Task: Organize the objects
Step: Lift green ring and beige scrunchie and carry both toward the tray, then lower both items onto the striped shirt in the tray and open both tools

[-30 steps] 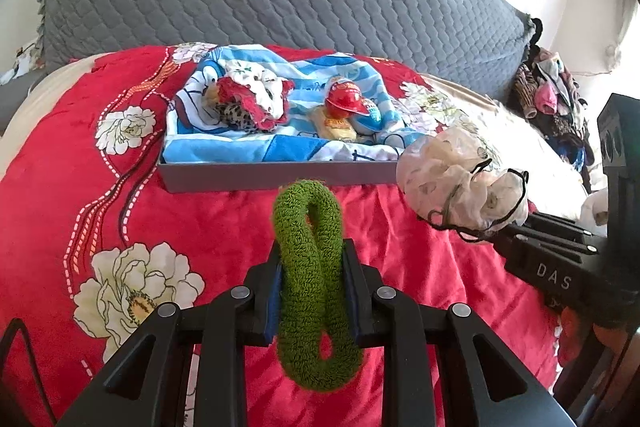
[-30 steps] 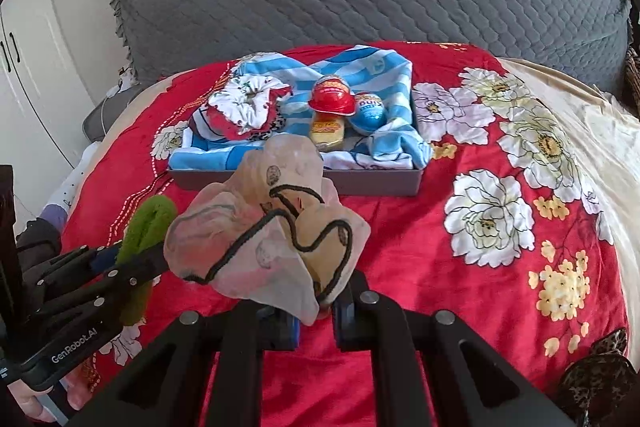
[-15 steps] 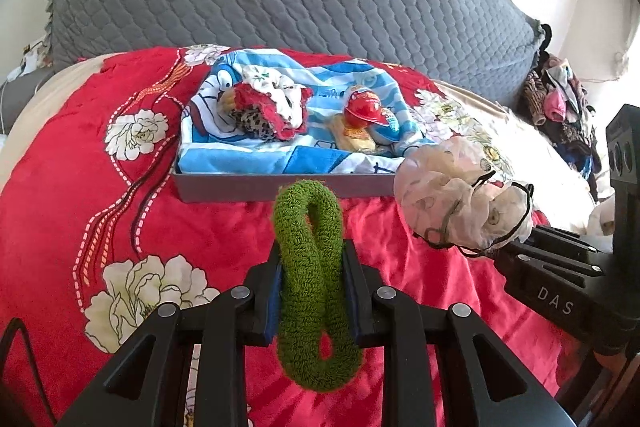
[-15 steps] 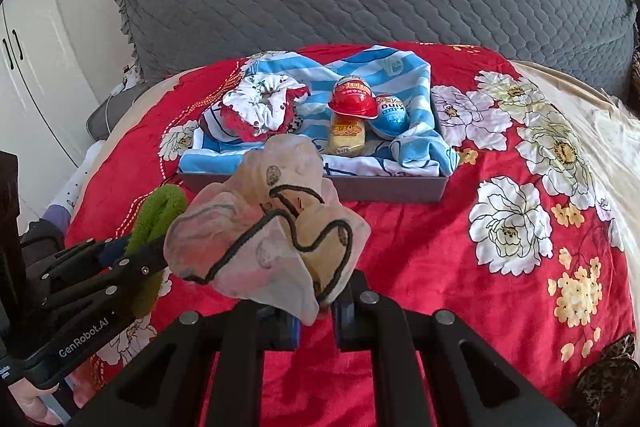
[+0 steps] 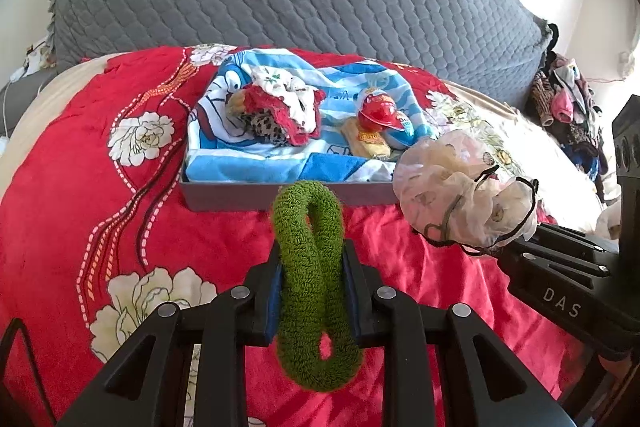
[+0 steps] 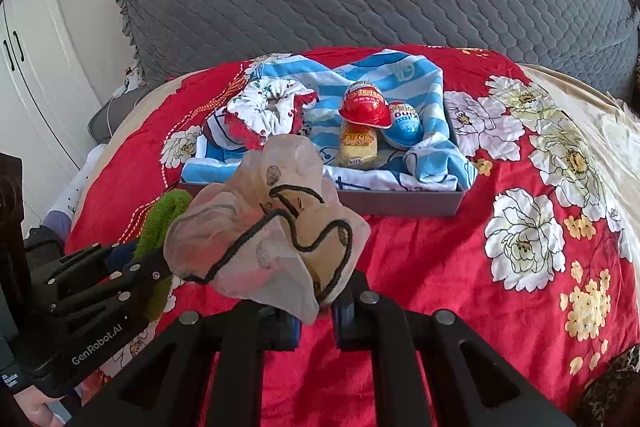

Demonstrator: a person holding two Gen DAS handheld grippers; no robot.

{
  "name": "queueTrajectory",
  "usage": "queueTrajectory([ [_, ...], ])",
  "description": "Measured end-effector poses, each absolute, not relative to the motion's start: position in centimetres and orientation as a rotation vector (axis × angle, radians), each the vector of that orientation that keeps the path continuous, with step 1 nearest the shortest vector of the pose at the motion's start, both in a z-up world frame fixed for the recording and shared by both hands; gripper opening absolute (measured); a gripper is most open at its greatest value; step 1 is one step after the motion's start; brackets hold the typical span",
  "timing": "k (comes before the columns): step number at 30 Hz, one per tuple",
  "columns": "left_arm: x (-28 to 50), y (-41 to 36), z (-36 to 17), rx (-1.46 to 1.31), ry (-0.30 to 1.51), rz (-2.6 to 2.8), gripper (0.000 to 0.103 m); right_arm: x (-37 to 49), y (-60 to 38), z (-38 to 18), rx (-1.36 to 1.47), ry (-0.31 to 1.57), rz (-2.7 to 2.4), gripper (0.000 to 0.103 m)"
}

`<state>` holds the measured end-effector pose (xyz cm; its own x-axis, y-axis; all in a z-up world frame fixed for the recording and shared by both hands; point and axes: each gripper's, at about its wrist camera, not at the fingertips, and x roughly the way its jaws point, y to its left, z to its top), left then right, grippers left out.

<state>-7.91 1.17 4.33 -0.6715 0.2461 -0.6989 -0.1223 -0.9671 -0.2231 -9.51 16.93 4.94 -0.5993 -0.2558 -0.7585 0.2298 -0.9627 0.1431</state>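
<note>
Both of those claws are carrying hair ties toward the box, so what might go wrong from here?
1. The sheer scrunchie billows over the right gripper and hides the box's near wall, so it may be dropped short.
2. The box's left side already holds a heap of scrunchies; the green scrunchie might roll off.

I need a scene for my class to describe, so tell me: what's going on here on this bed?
A person is sorting small items with a handheld gripper in each hand. The left gripper is shut on a green scrunchie; the right gripper is shut on a sheer beige scrunchie. Both hover over the red floral blanket, short of a grey tray lined with a blue striped cloth. The tray already holds other scrunchies and some wrapped snacks.
</note>
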Motion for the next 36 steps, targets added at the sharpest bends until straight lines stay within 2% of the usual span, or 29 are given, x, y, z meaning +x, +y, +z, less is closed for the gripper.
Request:
queueTrajectory([
  [36, -14.6, 1.5, 3.8, -1.133, -0.184, 2.705, 0.026, -15.8, 15.8, 4.0, 1.212, -0.076, -2.595, 0.011],
])
